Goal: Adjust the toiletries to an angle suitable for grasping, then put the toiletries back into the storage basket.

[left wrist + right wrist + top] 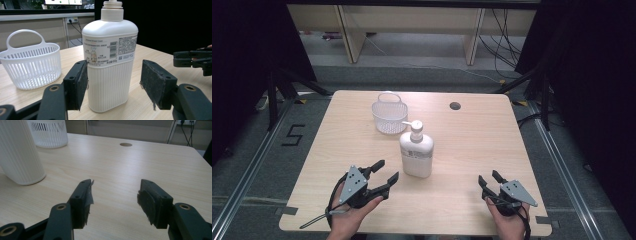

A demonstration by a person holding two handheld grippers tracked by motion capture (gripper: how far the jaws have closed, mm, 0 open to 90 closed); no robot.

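Note:
A white pump bottle (416, 152) with a printed label stands upright in the middle of the wooden table (472, 145). Behind it, to the left, sits a white slotted basket (389, 114) with a handle. My left gripper (388, 170) is open just left of the bottle, jaws pointing at it. In the left gripper view the bottle (110, 50) stands framed between the pads (80, 83) of the left gripper (116, 85), a little beyond them and untouched. My right gripper (488, 177) rests open near the front right, holding nothing. Its view shows the right gripper (113, 200) over bare wood, with the bottle (20, 152) far left.
A round cable hole (455, 105) is cut into the table's far side. Bare wood lies between the bottle and the right gripper. The basket (32, 65) is at the left of the left gripper view, the right gripper (192, 61) at its right edge. Grey floor surrounds the table.

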